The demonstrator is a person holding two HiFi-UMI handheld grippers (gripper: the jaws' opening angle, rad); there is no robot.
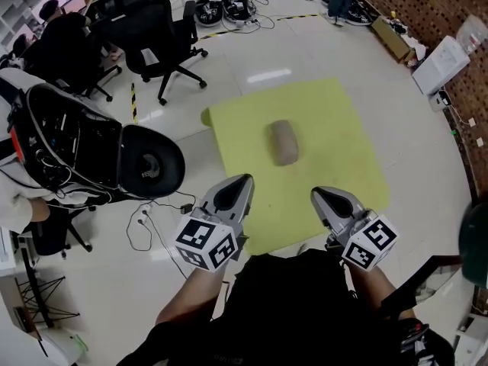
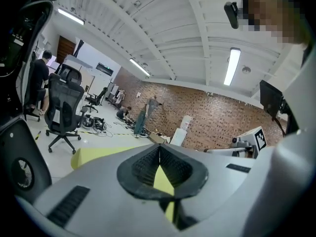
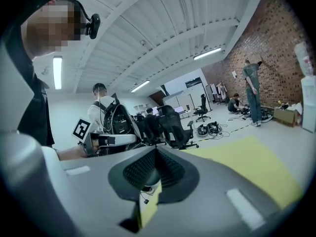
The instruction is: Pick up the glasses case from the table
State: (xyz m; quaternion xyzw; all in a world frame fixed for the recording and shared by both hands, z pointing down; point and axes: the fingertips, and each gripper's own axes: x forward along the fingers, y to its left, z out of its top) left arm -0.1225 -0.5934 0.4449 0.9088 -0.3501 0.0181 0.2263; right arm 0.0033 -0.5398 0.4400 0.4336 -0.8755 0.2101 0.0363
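One glasses case [image 1: 284, 142] in the head view, closed, contents hidden, lying near the middle of one yellow table [image 1: 335, 120]. Sits well ahead of two grippers, left gripper [image 1: 245, 179] and right gripper [image 1: 316, 194], neither touching it. Left gripper view: jaws clenched tip to tip on nothing, yellow table beyond. Right gripper view: jaws likewise pressed together, empty, with one marker cube [image 3: 81, 129] off to the side.

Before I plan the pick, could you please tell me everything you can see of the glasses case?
The glasses case is a rounded, oblong, beige-grey shell with a matte look, apparently closed. It lies flat near the middle of the yellow-green table top, its long axis pointing away from the person. Only the table top touches it; the left gripper and right gripper are short of it.
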